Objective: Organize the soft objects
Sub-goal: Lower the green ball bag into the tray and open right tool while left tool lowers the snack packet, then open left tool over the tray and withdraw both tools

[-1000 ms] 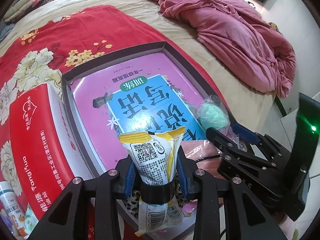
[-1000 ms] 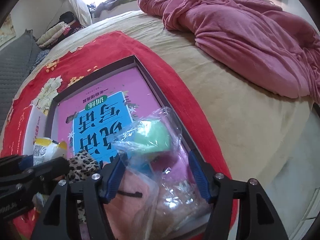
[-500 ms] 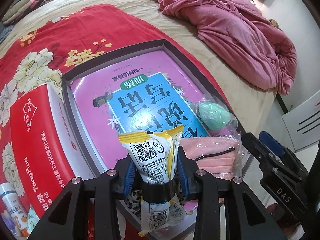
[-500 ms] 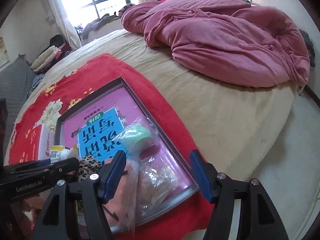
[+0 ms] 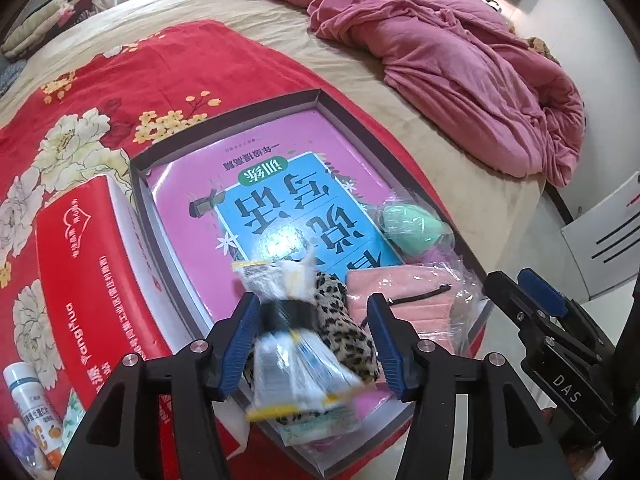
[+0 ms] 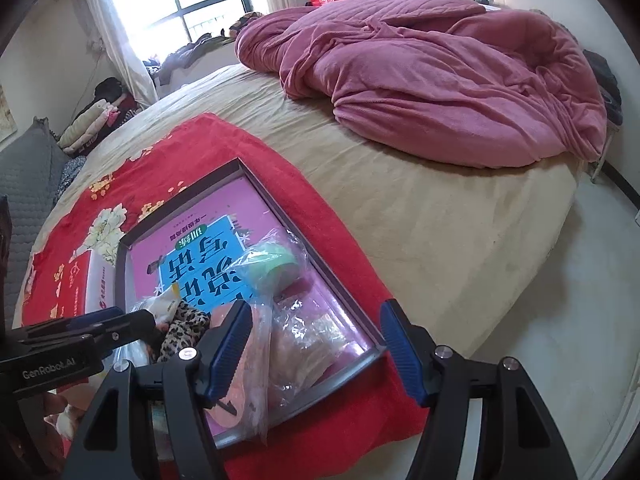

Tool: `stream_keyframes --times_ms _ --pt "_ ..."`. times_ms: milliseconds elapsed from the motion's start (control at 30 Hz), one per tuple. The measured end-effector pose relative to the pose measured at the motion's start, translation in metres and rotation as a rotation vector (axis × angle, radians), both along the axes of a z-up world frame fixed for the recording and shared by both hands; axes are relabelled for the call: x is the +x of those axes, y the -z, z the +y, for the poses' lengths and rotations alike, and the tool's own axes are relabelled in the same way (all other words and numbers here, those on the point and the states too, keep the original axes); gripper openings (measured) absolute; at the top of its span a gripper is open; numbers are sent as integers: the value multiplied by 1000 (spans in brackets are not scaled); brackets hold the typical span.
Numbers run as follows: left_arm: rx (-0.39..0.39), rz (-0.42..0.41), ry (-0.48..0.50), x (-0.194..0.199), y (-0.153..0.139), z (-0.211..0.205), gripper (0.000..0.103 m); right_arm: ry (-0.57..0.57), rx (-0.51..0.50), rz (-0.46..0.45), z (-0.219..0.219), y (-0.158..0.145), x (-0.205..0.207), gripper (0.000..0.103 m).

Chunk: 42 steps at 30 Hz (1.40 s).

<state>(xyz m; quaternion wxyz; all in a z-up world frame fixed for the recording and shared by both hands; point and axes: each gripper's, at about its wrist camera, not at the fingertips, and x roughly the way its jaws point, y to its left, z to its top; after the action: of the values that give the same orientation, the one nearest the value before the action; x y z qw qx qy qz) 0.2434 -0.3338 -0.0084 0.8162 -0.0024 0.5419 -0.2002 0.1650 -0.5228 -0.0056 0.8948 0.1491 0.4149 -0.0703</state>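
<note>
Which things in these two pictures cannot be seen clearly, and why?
1. Snack packet, left wrist view: motion blur makes its print unreadable, and whether it still touches the left gripper is unclear.
2. Leopard cloth, left wrist view: partly hidden behind the packet.
3. Small bottle, left wrist view: cut off by the lens edge.
4. Pink cloth, right wrist view: partly hidden behind a finger of the right gripper.

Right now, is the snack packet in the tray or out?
In. The snack packet lies in the tray, between the open left gripper's fingers.
</note>
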Motion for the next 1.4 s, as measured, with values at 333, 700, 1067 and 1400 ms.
stream_keyframes --times_ms 333,700,1067,1400 --pt "-5 -26 1 -16 -18 9 70 1 2 -15 6 -10 -14 66" --pt "-32 -67 -8 -37 -42 28 76 -1 1 -51 13 -30 -29 67" --pt "-57 -124 -32 -64 -71 54 77 -23 -33 -81 29 -51 -43 71" --pt "-77 -151 -59 -86 -87 82 78 1 -60 -123 44 -73 -56 72"
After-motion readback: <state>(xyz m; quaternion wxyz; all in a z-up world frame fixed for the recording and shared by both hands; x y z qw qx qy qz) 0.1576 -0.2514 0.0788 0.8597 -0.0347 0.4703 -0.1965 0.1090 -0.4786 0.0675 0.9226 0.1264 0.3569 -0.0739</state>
